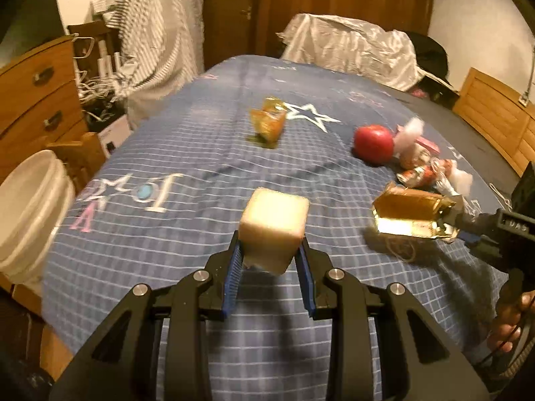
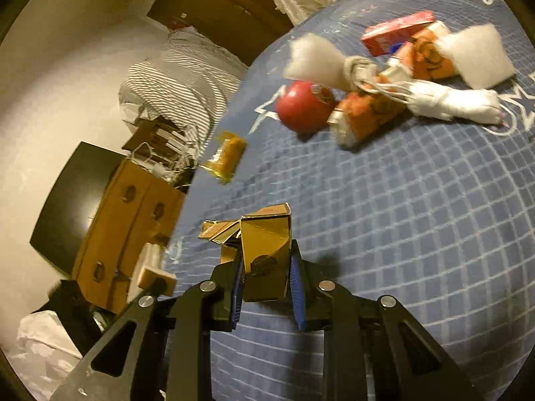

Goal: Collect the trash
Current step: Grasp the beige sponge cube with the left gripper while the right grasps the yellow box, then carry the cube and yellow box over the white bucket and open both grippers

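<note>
A: What does the left gripper (image 1: 271, 260) carry?

B: A pale foam block (image 1: 274, 230), pinched between its blue pads (image 1: 234, 277) and held above the blue checked bedspread (image 1: 187, 140). The jaws press on its lower sides.

A: And the right gripper (image 2: 265, 282)?

B: Its jaws are clamped on a gold cardboard box (image 2: 265, 254), flaps hanging open at the far end. From the left wrist view the same box (image 1: 413, 214) hangs just over the bedspread at the right, with a person's hand (image 1: 511, 320) on the handle.

A: What trash lies on the bed?

B: A crumpled orange-yellow wrapper (image 1: 269, 123) near the white star, on its own. Further right, a heap: orange packets (image 2: 371, 112), white foam pieces (image 2: 478, 55), a white bundle with cord (image 2: 444, 98) and a red carton (image 2: 398, 31), all touching or overlapping. A red apple (image 2: 302, 107) sits just beside that heap.

A: Anywhere to put things?

B: A white bucket (image 1: 30, 214) stands off the bed's left edge, beside a wooden dresser (image 1: 36, 93).
</note>
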`<state>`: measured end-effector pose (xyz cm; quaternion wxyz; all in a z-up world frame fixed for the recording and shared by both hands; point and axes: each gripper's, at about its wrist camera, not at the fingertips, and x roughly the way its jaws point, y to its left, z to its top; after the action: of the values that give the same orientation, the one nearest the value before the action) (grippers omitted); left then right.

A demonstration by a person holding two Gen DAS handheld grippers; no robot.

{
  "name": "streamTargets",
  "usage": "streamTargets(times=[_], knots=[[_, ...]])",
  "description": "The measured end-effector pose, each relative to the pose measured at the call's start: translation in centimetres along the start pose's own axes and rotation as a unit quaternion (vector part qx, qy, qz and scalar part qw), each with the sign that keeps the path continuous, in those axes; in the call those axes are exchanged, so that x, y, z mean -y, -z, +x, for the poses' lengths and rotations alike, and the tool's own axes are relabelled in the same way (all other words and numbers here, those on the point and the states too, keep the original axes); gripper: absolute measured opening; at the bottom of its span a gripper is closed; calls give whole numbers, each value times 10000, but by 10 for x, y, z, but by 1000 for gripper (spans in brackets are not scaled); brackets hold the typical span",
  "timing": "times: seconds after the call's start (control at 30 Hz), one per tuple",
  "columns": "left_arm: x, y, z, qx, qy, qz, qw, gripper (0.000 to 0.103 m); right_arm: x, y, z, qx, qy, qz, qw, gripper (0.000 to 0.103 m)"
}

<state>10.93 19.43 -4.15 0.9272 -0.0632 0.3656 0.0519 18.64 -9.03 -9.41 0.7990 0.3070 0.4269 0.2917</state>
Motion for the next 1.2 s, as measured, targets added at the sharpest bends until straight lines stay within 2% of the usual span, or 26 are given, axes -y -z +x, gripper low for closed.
streamTargets(times=[0.23,0.53,1.2], knots=[[-30,-16,-20,199,-450,-165,9987,29,-50,-18,10,14,-484,-95,9988,26],[-72,-42,-54,585,-1056,-337,9921,29,-129,-43,33,-58,-860,-638,9942,26],[-129,-65,-99,1079,-1734,-456,9779,29,-268,-49,56,-9,-1153,-1873,9755,26]])
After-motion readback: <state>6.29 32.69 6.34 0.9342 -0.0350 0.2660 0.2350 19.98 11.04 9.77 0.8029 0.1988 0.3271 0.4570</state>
